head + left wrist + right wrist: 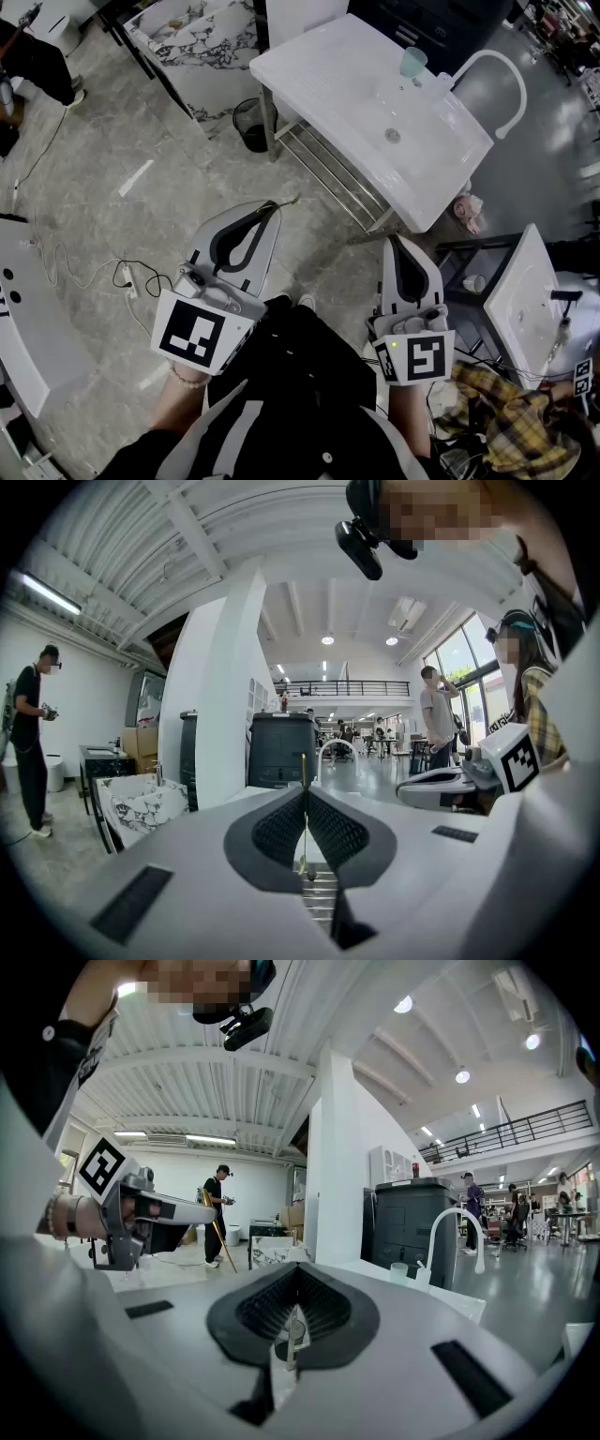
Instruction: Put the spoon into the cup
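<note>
My left gripper is shut on a thin golden spoon, whose slim end pokes out past the jaw tips. In the left gripper view the spoon stands upright, pinched between the dark pads. A pale green cup stands on the far side of a white sink table, beside a white faucet. Both grippers hang over the floor, well short of that table. My right gripper is shut with nothing in it. The right gripper view shows the cup ahead and to the right.
A black bin sits under the sink table's left end, with a rack of metal bars beneath it. A marble counter is at the back left. Another white basin stands at the right. Cables lie on the floor. A person stands far left.
</note>
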